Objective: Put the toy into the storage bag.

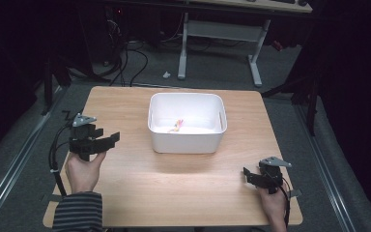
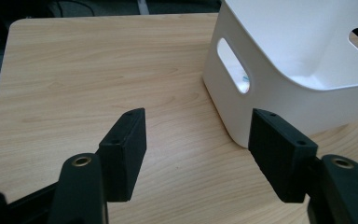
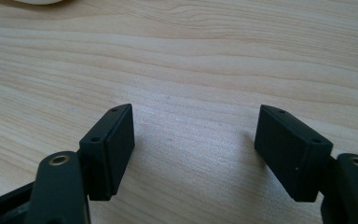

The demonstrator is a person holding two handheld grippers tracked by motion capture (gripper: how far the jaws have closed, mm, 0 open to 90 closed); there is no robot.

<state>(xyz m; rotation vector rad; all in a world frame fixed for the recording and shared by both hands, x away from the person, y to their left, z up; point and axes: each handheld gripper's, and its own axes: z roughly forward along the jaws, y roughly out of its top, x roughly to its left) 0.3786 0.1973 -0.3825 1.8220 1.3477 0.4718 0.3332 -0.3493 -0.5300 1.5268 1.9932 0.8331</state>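
Two grippers, both empty, so not much left to do as far as I can tell. My right gripper [image 1: 250, 175] sits low near the near right corner of the table [image 1: 174, 193], jaws spread wide over bare wood with nothing between them; the right gripper view gives the same story, pads [image 3: 116, 144] apart and only grain in the gap. My left gripper [image 1: 112, 140] hangs over the left edge, about halfway up the table, pointed toward the white bin [image 1: 187, 144]. Its jaws are spread too, nothing pinched. From the left gripper view the bin's near corner and one handle slot [image 2: 233, 65] sit just past my right-hand pad, close but not touching.

Farther out, the bin stands around the middle of the table, a bit toward the far edge. Inside it, on the floor, lies a small bunch of colourful bits [image 1: 178, 124], yellowish and pink, too small to make out properly. Rest of the tabletop looks bare, so my guess is the dropping-in part is done and I'm basically parked.
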